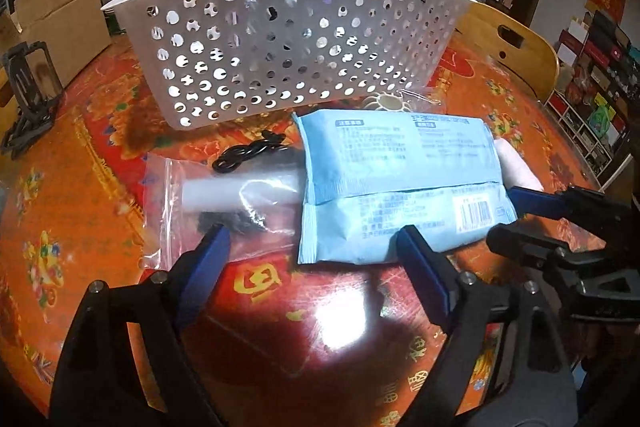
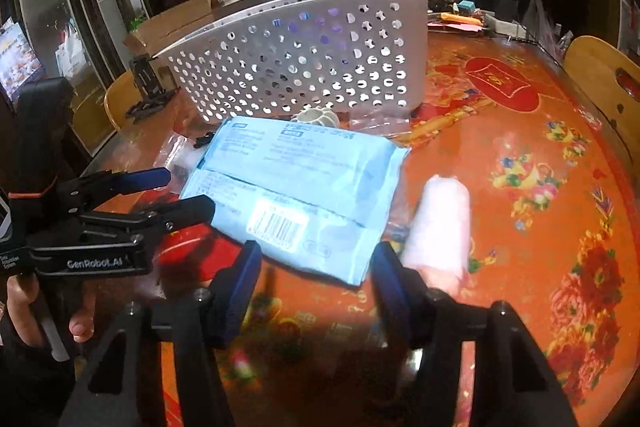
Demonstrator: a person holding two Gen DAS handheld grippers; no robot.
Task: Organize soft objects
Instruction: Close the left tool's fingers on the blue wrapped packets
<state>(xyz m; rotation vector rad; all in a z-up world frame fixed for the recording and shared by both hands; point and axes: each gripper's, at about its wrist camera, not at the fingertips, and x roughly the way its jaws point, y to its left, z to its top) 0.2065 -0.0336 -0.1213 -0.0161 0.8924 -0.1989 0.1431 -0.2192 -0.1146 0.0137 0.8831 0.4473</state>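
A light blue soft packet [image 1: 400, 179] [image 2: 304, 187] lies flat on the table in front of a white perforated basket [image 1: 280, 47] [image 2: 300, 67]. My left gripper [image 1: 316, 251] [image 2: 184, 193] is open around the packet's near left corner, with its left finger over a clear zip bag [image 1: 224, 195] holding a white tube. My right gripper [image 2: 316, 263] [image 1: 510, 217] stands open astride the packet's barcode end; no pad visibly presses on it. A white soft roll [image 2: 440, 223] [image 1: 516, 163] lies just right of the right gripper's right finger.
A black cord [image 1: 248, 155], a pale flower-shaped piece [image 1: 386, 103] [image 2: 316, 119] and a small clear bag [image 2: 376, 125] lie by the basket's foot. Wooden chairs [image 1: 512, 43] [image 2: 600, 75] border the red floral table. A black stand [image 1: 28, 95] sits far left; boxes and drawers crowd the back.
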